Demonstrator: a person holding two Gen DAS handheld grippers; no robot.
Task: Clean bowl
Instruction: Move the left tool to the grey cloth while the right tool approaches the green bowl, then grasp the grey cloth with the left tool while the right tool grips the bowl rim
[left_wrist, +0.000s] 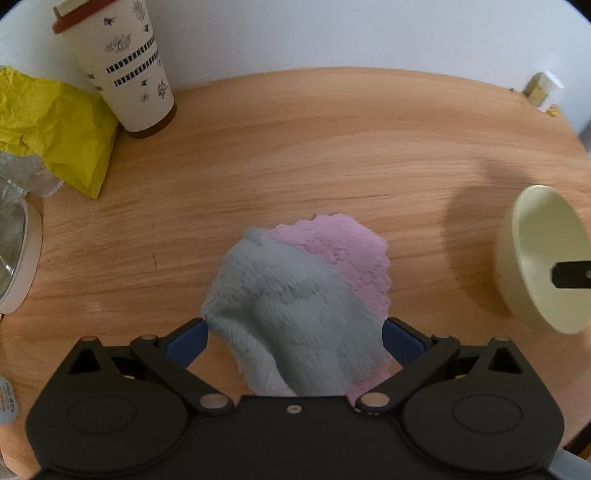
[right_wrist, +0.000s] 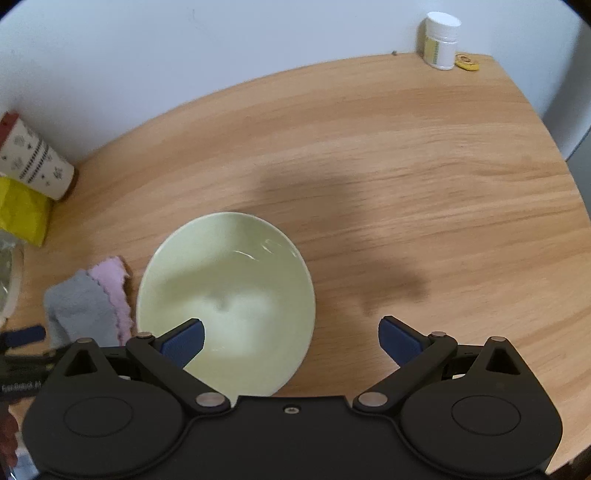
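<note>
wooden table (right_wrist: 406, 155), round-edged, light grain, carries everything noted and serves as the reference. pale green bowl (right_wrist: 225, 295) sits toward the table's near edge in the right wrist view, interior facing the camera and glossy; in the left wrist view it appears at the table's right side, rim tilted toward the lens. right gripper (right_wrist: 291, 338) stands with jaws spread wide; its left blue finger (right_wrist: 184, 341) overlaps the bowl's near rim, the other finger over bare table, and whether either touches the bowl cannot be told. left gripper (left_wrist: 295, 338) has its jaws spread to either side of a grey and pink cloth (left_wrist: 295, 306), which bunches up between them and drapes over the gripper body; blue pads sit at the cloth's edges, and a firm clamp cannot be confirmed. patterned paper cup (left_wrist: 118, 62) stands upright at the table's far left edge by the wall. yellow crumpled bag (left_wrist: 55, 129) lies just beside the cup. white pill bottle (right_wrist: 441, 40) stands at the table's far right edge, a small yellow item (right_wrist: 467, 61) beside it.
</note>
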